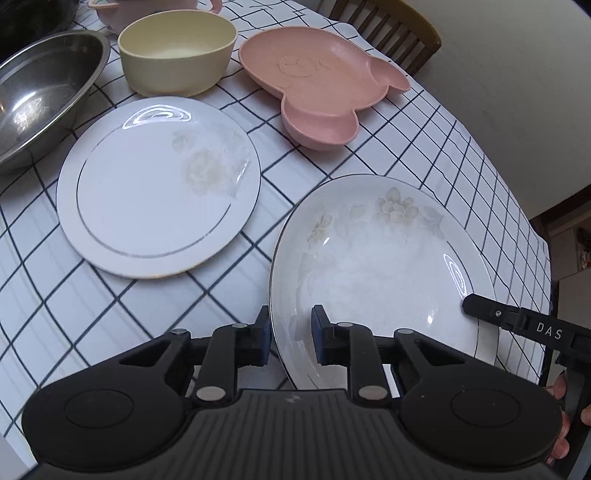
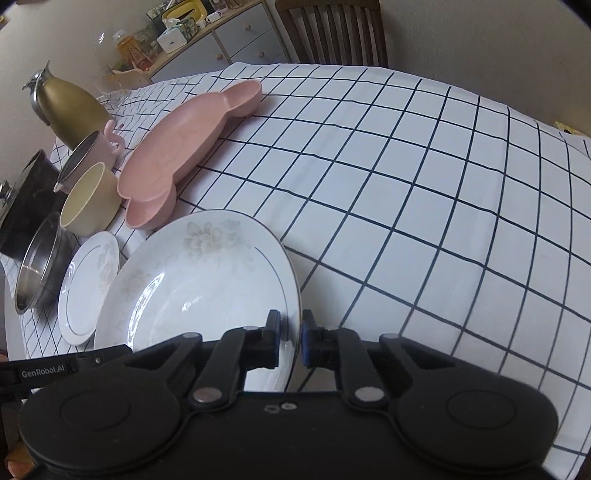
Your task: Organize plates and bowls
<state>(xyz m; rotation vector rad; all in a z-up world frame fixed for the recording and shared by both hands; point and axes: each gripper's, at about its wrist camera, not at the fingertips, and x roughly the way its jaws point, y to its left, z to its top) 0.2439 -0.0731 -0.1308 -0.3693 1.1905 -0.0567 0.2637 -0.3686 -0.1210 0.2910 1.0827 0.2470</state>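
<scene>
A deep white floral plate lies at the table's near right. My left gripper straddles its left rim, one finger outside and one inside, with a gap still showing at the rim. My right gripper is shut on the same plate's right rim. A flat white plate lies to the left; it also shows in the right wrist view. A pink animal-shaped dish and a yellow bowl stand behind.
A steel bowl stands at far left. In the right wrist view a pink cup, a gold jug and a dark pot line the left side. A chair stands behind the checked tablecloth.
</scene>
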